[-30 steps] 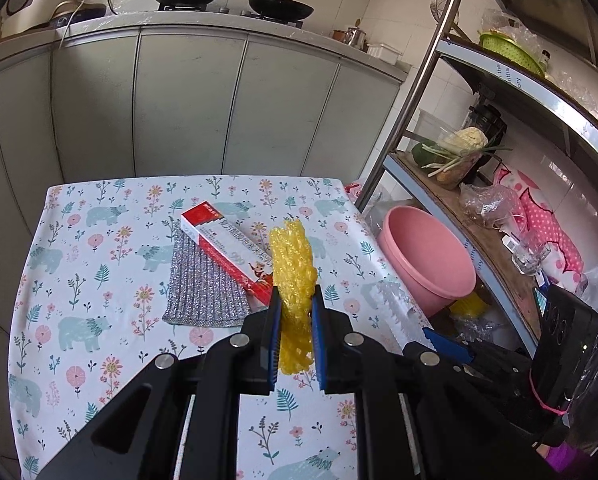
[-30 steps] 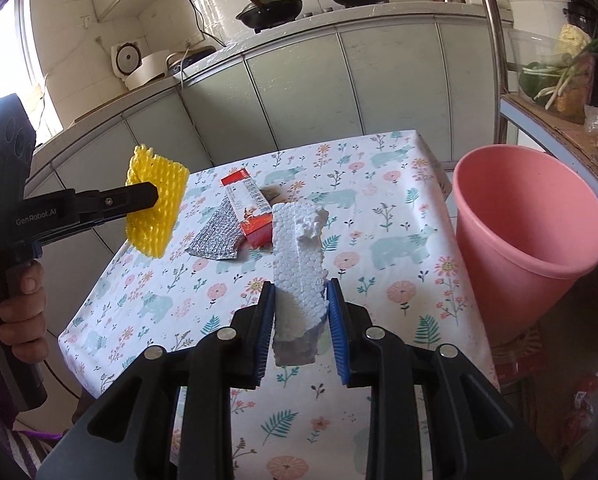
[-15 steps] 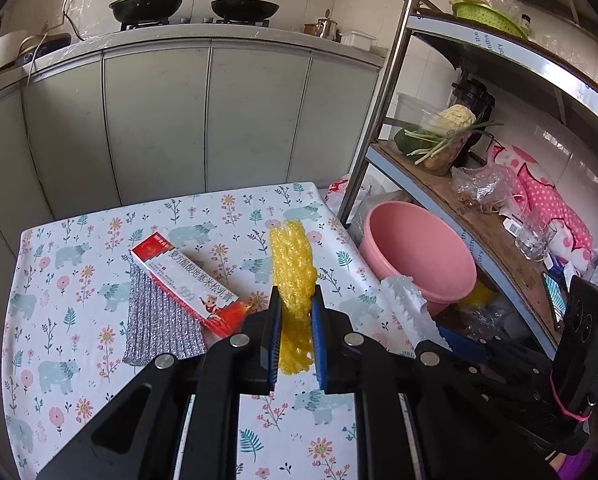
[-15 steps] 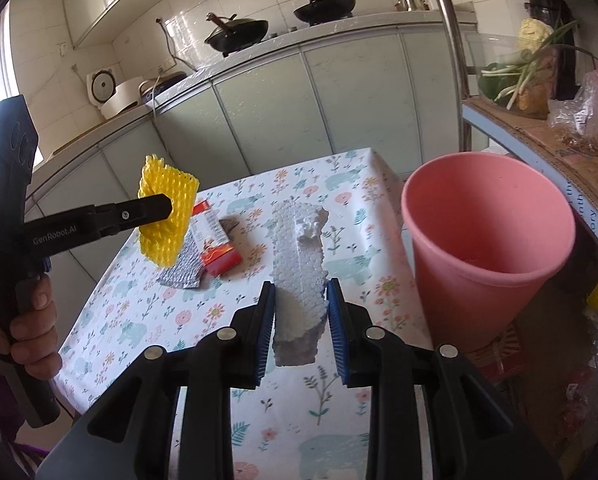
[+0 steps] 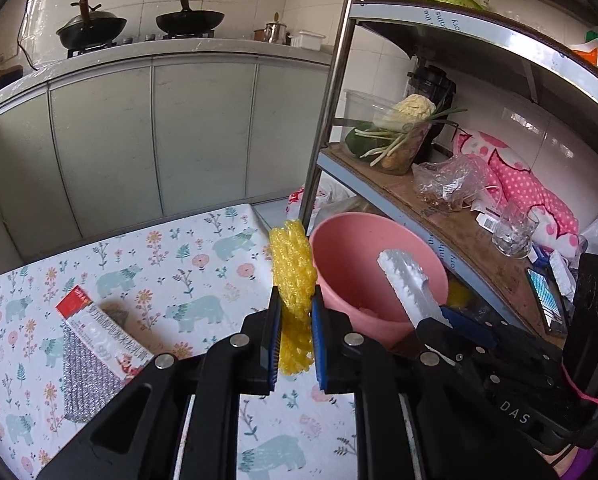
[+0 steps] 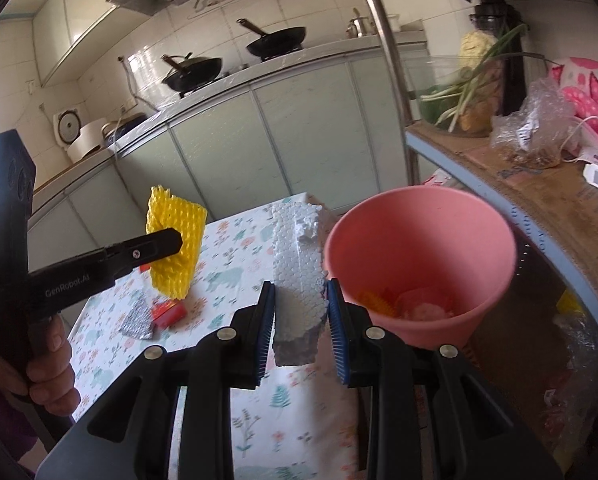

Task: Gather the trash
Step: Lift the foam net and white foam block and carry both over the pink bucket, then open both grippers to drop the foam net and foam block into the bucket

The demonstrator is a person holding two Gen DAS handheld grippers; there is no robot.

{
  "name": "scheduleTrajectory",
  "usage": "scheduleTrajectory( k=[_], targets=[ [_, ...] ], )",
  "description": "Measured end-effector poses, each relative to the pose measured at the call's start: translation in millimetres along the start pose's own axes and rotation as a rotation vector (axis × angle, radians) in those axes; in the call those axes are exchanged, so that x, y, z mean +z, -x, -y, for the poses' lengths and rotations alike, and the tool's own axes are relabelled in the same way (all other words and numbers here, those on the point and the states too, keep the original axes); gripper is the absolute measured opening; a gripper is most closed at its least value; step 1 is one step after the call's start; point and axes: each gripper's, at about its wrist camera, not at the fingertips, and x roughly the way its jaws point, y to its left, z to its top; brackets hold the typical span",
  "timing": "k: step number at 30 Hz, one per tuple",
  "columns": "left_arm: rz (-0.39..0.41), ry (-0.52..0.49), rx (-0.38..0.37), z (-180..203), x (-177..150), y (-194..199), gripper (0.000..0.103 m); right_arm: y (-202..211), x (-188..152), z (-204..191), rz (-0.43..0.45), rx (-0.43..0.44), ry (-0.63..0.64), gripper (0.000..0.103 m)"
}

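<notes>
My left gripper [image 5: 294, 342] is shut on a yellow foam net [image 5: 293, 280], held above the table's right edge just left of the pink bin [image 5: 363, 256]. My right gripper [image 6: 300, 332] is shut on a white styrofoam piece [image 6: 299, 256], held next to the pink bin [image 6: 423, 248], which holds some scraps. The styrofoam [image 5: 409, 284] shows over the bin's rim in the left wrist view. The foam net [image 6: 175, 240] and left gripper show at the left in the right wrist view. A red-and-white box [image 5: 103, 330] and a silver mesh pad [image 5: 85, 380] lie on the floral table [image 5: 187, 264].
A metal shelf rack [image 5: 479, 240] stands right of the bin, with a steel post [image 5: 327, 92], vegetables, bags and a glass on it. Kitchen cabinets with pans on top [image 5: 187, 20] line the back.
Both grippers have moved right toward the pink bin with their loads. The bin now looks larger and closer, and the styrofoam is over its rim.
</notes>
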Motion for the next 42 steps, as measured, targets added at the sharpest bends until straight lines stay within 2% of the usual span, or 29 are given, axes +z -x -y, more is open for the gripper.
scheduleTrajectory(
  k=[8, 15, 26, 34, 39, 42],
  targets=[
    [-0.001, 0.017, -0.127, 27.1, 22.1, -40.5, 0.013, -10.1, 21.5, 48.8, 0.031, -0.106, -0.064, 0.027],
    [-0.08, 0.042, -0.204, 40.9, 24.3, -91.6, 0.013, -34.8, 22.7, 72.3, 0.007, -0.149, -0.089, 0.027],
    [-0.186, 0.026, -0.202, 55.7, 11.5, -145.7, 0.013, -62.9, 18.0, 90.2, -0.033, -0.182, -0.103, 0.027],
    [-0.189, 0.028, -0.166, 58.0, 8.3, -153.9, 0.017, -74.2, 12.0, 97.2, -0.066, -0.203, -0.128, 0.028],
    [-0.196, 0.024, -0.159, 56.7, 8.5, -153.5, 0.029, -77.6, 9.8, 102.5, -0.081, -0.216, -0.154, 0.042],
    [-0.203, 0.047, -0.169, 53.5, 9.9, -152.5, 0.03, -76.2, 9.5, 102.3, -0.08, -0.217, -0.151, 0.042]
  ],
)
